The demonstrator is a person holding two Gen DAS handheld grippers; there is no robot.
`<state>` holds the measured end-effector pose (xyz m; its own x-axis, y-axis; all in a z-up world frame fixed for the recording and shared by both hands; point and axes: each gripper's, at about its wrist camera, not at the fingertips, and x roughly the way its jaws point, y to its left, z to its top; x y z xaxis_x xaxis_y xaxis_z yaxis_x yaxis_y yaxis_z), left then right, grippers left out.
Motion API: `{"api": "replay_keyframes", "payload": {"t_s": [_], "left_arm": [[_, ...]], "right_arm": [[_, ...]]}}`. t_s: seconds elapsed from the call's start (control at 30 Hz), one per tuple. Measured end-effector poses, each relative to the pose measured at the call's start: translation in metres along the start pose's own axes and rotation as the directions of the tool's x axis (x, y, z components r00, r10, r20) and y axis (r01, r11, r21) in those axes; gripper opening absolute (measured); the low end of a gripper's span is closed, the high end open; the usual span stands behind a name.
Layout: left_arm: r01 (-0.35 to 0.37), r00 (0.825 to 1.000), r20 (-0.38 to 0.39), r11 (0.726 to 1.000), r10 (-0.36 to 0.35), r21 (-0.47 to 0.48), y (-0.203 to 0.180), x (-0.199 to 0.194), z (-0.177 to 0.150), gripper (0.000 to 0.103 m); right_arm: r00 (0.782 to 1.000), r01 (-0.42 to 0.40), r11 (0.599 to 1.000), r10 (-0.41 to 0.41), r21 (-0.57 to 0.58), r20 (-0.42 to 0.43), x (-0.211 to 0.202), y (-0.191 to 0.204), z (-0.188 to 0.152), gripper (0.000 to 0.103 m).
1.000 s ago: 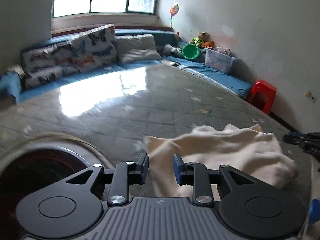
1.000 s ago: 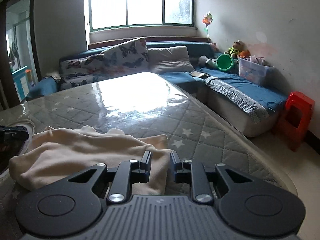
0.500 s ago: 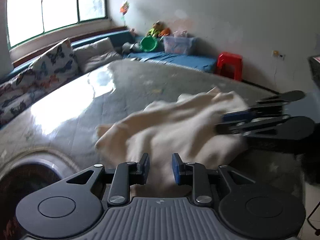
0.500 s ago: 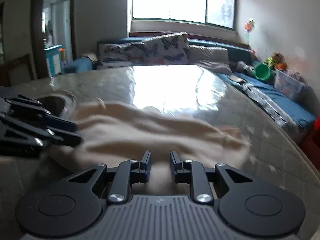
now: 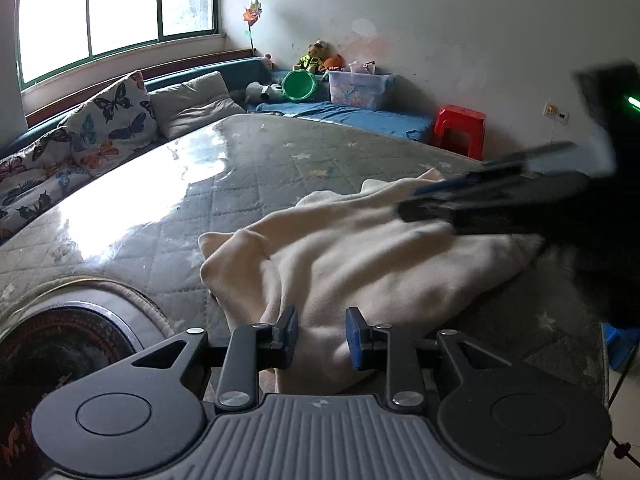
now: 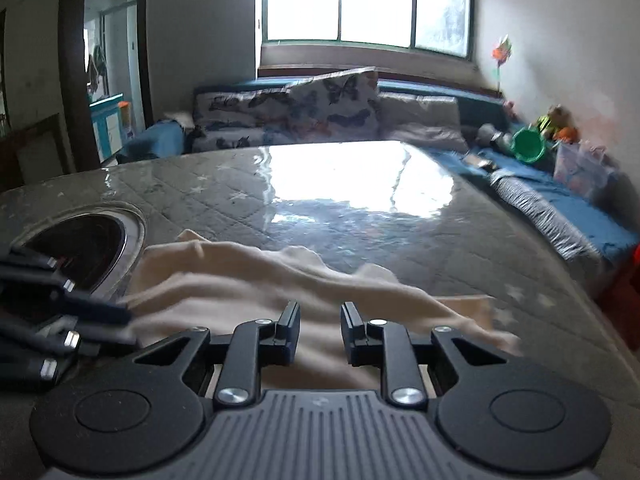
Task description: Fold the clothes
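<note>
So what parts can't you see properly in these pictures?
- The cream garment: its near edge is hidden behind the left gripper in the left wrist view, so whether that gripper pinches it is unclear.
- The right gripper: its own body hides the cloth's near edge the same way.
- The right gripper's fingers in the left view are blurred.
- The dark round inset is cut off by the picture edge.

The left gripper (image 5: 321, 332) points forward and down, its jaws a narrow gap apart with cloth visible between them. The right gripper (image 6: 320, 330) points down the same way, its jaws also slightly apart. In the left wrist view, the right gripper enters from 3 o'clock, blurred.
</note>
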<state>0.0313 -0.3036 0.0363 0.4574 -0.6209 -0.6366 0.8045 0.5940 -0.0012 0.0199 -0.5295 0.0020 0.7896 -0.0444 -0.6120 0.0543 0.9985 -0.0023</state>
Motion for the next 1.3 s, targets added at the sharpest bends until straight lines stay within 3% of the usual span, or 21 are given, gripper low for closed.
{"api": "replay_keyframes", "payload": {"t_s": [0.17, 0.33, 0.57, 0.63, 0.67, 0.83, 1.07, 1.3], "left_arm": [[0.008, 1.000, -0.005, 1.000, -0.008, 0.003, 0.001, 0.003, -0.001, 0.029], [0.018, 1.000, 0.001, 1.000, -0.018, -0.005, 0.003, 0.002, -0.002, 0.029], [0.016, 1.000, 0.010, 0.999, -0.015, -0.031, 0.008, -0.008, -0.001, 0.033], [-0.002, 1.000, 0.013, 1.000, 0.002, -0.030, 0.010, -0.015, -0.001, 0.041], [-0.015, 1.000, 0.016, 0.999, 0.015, -0.029, 0.011, -0.019, -0.002, 0.045], [-0.063, 0.998, 0.007, 0.996, 0.063, -0.059, 0.025, -0.041, -0.008, 0.046], [-0.160, 0.987, -0.023, 0.982, 0.158, -0.099, 0.052, -0.082, -0.029, 0.054], [-0.253, 0.967, -0.077, 0.946, 0.242, -0.203, 0.070, -0.117, -0.065, 0.064]], "right_arm": [[0.997, 0.044, 0.999, -0.044, -0.003, -0.061, 0.037, 0.002, 0.014, 0.021], [0.999, 0.027, 0.997, -0.023, 0.079, -0.046, 0.035, -0.002, 0.019, 0.021], [1.000, 0.012, 0.999, -0.013, -0.052, -0.017, 0.026, 0.029, 0.013, 0.024], [1.000, -0.013, 0.996, 0.013, -0.086, 0.004, 0.021, 0.042, 0.014, 0.037], [1.000, -0.019, 0.994, 0.020, -0.107, 0.006, 0.020, 0.049, 0.014, 0.039], [0.999, -0.047, 0.986, 0.046, -0.162, -0.009, 0.027, 0.078, 0.011, 0.038], [0.994, -0.105, 0.984, 0.110, -0.146, 0.027, 0.007, 0.100, 0.010, 0.039], [0.978, -0.198, 0.973, 0.205, -0.121, 0.046, -0.018, 0.118, 0.002, 0.050]]}}
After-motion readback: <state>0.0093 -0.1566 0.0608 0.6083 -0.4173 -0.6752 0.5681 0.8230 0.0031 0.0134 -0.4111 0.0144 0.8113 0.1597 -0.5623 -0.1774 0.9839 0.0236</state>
